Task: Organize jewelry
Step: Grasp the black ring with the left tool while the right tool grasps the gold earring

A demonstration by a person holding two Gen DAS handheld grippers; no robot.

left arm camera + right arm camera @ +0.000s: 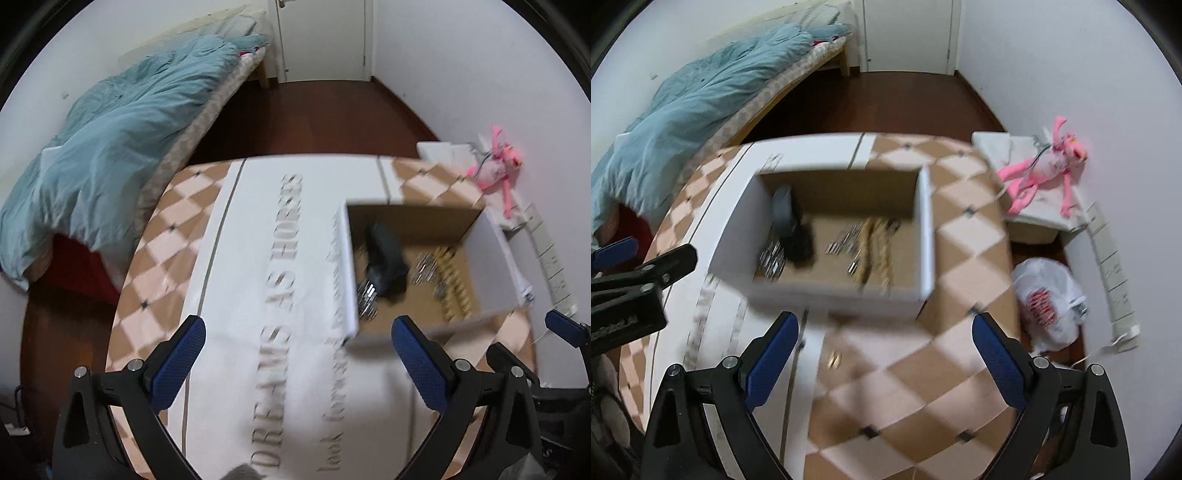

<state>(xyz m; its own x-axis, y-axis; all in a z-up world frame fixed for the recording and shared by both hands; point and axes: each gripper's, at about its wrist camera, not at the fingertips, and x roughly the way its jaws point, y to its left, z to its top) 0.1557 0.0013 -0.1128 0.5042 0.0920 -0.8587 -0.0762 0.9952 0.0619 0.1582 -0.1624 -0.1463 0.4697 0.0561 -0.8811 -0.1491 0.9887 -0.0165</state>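
Note:
An open cardboard box point(925, 236) with white outer walls stands on the checkered tablecloth point(960, 229). Inside lie a gold chain point(875, 243), silver jewelry pieces point(842, 240) and a dark pouch point(798, 236). The box also shows in the left wrist view point(347, 266), with the gold chain point(454, 280) and dark pouch point(386, 258). A small gold piece point(833, 358) lies on the cloth in front of the box. My right gripper point(882, 354) is open and empty above the cloth near the box's front. My left gripper point(297, 360) is open and empty, left of the box.
A white cloth with grey lettering point(288, 258) covers the table's middle. A bed with a teal duvet point(110, 147) stands at the left. A pink plush toy point(1045, 166) lies on a white stand, and a white plastic bag point(1049, 299) sits on the floor at the right.

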